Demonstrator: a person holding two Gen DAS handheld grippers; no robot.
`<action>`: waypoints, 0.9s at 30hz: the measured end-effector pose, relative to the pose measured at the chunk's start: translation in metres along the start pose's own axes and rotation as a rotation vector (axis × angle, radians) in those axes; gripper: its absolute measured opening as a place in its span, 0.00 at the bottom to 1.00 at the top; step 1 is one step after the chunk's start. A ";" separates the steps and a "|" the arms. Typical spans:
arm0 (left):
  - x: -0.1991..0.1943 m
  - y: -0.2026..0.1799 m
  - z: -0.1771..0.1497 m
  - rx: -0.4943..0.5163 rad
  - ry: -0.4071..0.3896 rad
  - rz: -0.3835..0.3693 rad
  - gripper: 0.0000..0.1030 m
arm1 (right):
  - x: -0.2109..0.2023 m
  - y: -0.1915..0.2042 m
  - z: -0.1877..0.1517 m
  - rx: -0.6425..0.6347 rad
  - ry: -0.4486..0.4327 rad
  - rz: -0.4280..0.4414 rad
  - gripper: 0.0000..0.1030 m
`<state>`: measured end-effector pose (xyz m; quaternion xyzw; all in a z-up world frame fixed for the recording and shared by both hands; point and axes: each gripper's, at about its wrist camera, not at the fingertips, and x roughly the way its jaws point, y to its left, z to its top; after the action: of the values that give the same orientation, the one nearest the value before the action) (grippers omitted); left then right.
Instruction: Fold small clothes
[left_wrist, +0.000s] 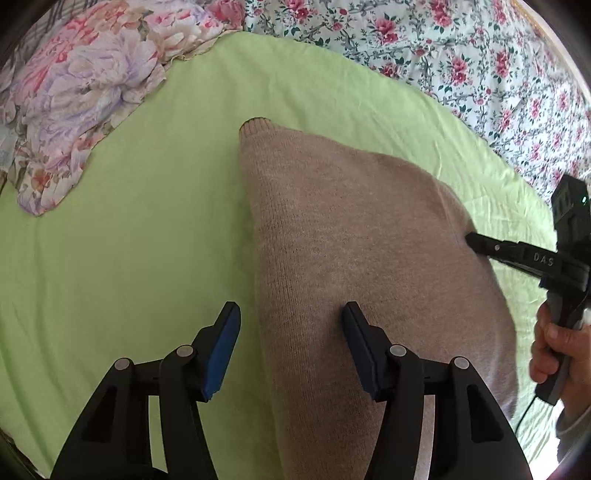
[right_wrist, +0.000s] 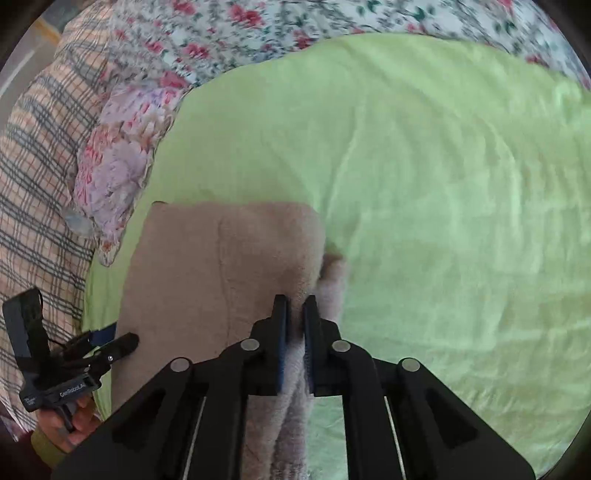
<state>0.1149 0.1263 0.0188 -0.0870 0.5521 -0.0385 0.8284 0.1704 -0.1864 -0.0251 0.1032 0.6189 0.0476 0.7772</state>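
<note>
A beige knit sweater (left_wrist: 354, 236) lies partly folded on a light green sheet (left_wrist: 129, 240). My left gripper (left_wrist: 290, 317) is open, its jaws straddling the sweater's left edge, one finger over the knit and one over the sheet. My right gripper (right_wrist: 295, 306) is shut on a bunched fold of the sweater (right_wrist: 229, 266) at its right edge. In the left wrist view the right gripper (left_wrist: 476, 240) shows at the sweater's right side. In the right wrist view the left gripper (right_wrist: 118, 338) shows at the sweater's left side.
A floral bedspread (left_wrist: 461, 59) lies beyond the green sheet. A crumpled floral quilt (left_wrist: 74, 99) is piled at the far left. A plaid cloth (right_wrist: 37, 166) lies at the left in the right wrist view. The green sheet (right_wrist: 461, 203) spreads wide to the right.
</note>
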 end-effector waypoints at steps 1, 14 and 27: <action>-0.009 0.001 -0.003 0.005 -0.008 0.002 0.56 | -0.011 0.000 -0.004 0.019 -0.017 0.009 0.19; -0.083 -0.004 -0.152 0.123 0.017 -0.021 0.56 | -0.084 0.011 -0.144 0.009 0.021 0.138 0.35; -0.056 -0.031 -0.156 0.175 -0.040 0.083 0.16 | -0.110 0.046 -0.144 -0.137 -0.063 0.212 0.08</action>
<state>-0.0495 0.0887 0.0164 0.0079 0.5331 -0.0502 0.8445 0.0079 -0.1487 0.0590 0.1162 0.5750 0.1684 0.7922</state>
